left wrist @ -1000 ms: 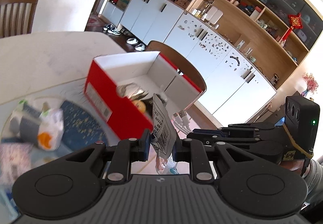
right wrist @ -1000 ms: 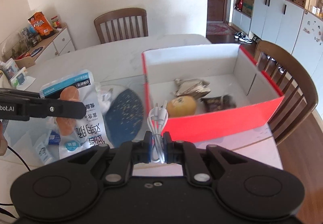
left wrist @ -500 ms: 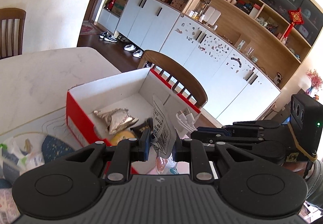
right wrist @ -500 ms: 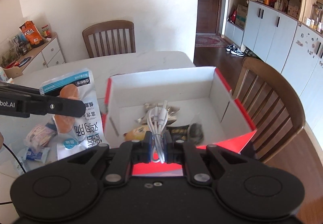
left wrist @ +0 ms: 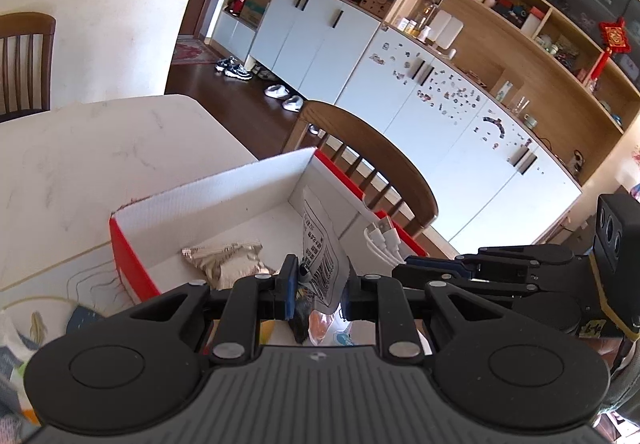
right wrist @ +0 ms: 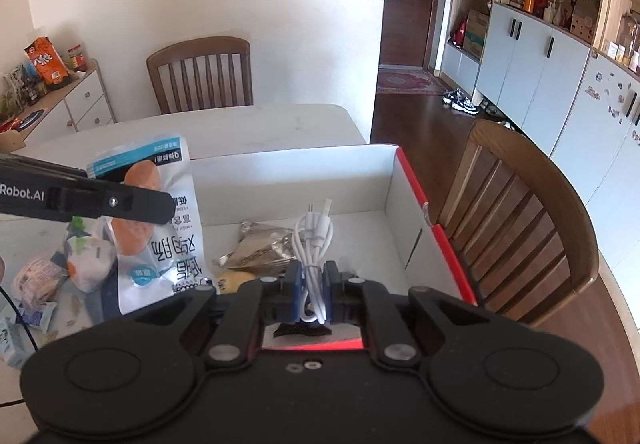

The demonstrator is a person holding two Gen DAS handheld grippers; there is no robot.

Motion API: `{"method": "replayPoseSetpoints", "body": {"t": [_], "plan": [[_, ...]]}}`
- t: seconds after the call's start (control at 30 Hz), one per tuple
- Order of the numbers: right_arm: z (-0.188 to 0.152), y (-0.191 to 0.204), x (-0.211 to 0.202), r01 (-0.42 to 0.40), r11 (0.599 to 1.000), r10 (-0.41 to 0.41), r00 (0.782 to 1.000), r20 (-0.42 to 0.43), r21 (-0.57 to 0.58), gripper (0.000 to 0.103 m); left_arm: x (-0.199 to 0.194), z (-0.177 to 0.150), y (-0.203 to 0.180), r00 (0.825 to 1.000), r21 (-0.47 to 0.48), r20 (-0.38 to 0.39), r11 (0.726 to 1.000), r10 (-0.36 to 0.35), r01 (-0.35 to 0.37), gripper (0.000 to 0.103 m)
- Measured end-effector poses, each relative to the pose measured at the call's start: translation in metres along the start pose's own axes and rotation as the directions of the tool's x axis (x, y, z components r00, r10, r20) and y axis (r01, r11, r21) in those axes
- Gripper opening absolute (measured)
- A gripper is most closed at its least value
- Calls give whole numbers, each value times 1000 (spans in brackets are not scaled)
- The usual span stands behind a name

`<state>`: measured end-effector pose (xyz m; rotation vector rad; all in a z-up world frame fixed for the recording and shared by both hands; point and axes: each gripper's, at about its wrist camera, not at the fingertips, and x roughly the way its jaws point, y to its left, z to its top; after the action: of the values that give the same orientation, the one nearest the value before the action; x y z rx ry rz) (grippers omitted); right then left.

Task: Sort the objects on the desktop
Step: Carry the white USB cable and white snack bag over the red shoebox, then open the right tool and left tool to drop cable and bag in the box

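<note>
Both tilted down over red box (right wrist: 416, 184): left jaws pinching pouch (left wrist: 324, 264), right pinching cable (right wrist: 314, 240).

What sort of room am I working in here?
Most likely a home dining room: a marble-look table with wooden dining chairs, white cupboards under open wooden shelves full of household items, and shoes near a door.

Glossy plastic pouch (right wrist: 160, 228), corrugated cardboard box (left wrist: 224, 200)
</note>
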<state>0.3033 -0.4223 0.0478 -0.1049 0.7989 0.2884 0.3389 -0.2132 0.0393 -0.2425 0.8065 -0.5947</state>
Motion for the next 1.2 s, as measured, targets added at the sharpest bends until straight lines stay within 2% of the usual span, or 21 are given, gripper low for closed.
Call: {"method": "replayPoseSetpoints", "body": {"t": [0.37,0.57,0.77,1.03,1.2], "plan": [[10,-16,48,16,999,-17,999,-46,-30,10,46,11,7,995,10,-56,997,77,-77,19],[8,-26,74,11,999,-15,995,-95,-37,10,71,11,8,991,14,-100,996,90,-89,19],[3,-30,95,22,998,-29,990,-136,-52,10,90,5,8,982,28,-155,994,104,-101,19],[1,-35,111,9,999,-16,985,-170,-39,10,102,-2,7,973,46,-189,991,131,-125,19],[-4,-35,119,4,999,-14,981,-192,-53,10,110,-10,8,961,74,-226,986,161,-148,19]]}}
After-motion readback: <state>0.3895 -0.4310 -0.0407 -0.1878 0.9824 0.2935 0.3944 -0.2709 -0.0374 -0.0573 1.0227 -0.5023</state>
